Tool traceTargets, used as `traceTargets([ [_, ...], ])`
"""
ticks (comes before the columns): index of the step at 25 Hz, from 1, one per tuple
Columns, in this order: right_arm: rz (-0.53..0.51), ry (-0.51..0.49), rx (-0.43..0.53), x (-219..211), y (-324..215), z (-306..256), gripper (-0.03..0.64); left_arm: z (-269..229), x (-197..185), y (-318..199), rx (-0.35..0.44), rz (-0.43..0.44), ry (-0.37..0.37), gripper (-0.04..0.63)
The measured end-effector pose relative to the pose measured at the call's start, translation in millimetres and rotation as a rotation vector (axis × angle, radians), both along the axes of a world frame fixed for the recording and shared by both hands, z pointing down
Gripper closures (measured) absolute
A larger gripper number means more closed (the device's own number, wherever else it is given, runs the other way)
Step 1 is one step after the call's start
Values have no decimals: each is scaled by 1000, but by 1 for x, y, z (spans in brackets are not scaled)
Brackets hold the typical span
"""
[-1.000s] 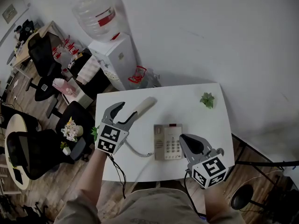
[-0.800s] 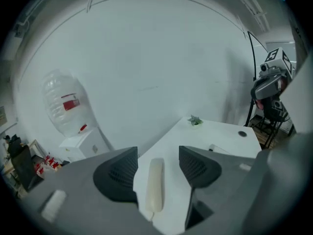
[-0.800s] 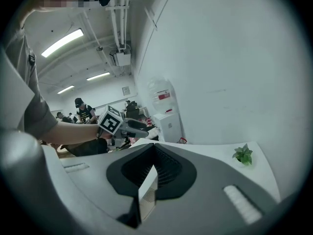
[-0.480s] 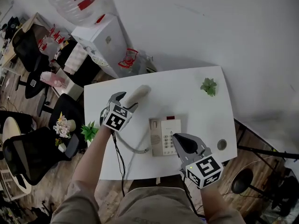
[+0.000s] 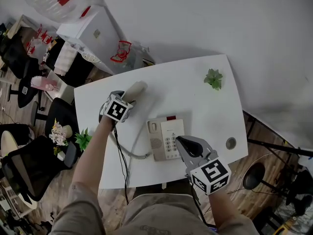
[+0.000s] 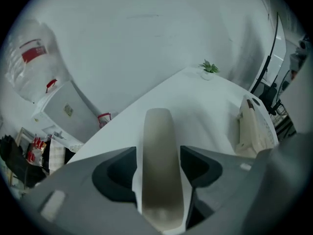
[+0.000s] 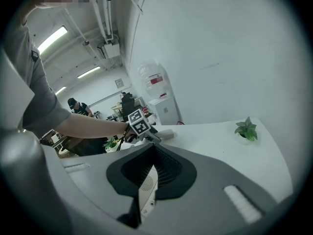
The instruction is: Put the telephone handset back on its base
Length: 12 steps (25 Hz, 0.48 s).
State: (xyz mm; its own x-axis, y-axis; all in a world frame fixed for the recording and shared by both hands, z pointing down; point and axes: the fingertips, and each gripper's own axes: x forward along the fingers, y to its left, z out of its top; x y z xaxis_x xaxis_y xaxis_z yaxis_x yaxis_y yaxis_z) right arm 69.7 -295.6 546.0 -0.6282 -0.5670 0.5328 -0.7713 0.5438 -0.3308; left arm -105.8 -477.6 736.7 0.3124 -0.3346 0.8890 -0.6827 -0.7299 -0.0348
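Observation:
The beige handset (image 5: 136,88) lies on the white table (image 5: 195,106) at its left end, apart from the base. My left gripper (image 5: 127,97) is shut on the handset's near end; in the left gripper view the handset (image 6: 157,126) runs out between both jaws. The beige phone base (image 5: 159,136) with its keypad sits mid-table, and it also shows at the right as the base (image 6: 252,126). A curly cord (image 5: 128,152) links the two. My right gripper (image 5: 180,140) is shut, its tips over the base's right edge.
A small potted plant (image 5: 213,77) stands at the table's far right. A round dark disc (image 5: 231,142) lies near the right front edge. Beyond the far-left corner stands a water dispenser (image 5: 93,33). Office chairs and another plant (image 5: 83,138) are on the floor at left.
My left gripper slid forward along the handset and went from open to shut on it. My right gripper moved left, over the base's right edge.

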Motion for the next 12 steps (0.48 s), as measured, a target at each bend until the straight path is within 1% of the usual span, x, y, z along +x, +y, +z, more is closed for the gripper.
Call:
traceTargets([
  [2,3,0,-7,3,0,3,589,3,-1,-1,-19,9,-7,336],
  [3,3,1,-10,4,0,5,589,2,-1,0,-23,13,-10,339],
  [6,6,2,-20,8,0,8,589,3,0,0,-22,14,-3,371],
  [10,11,-6,-30,10,1,10,589,2,0,1,-17,7,-23,376],
  [12,11,-10,-31,10,3,9,589,-1,0,2,1,-1,-27,377],
])
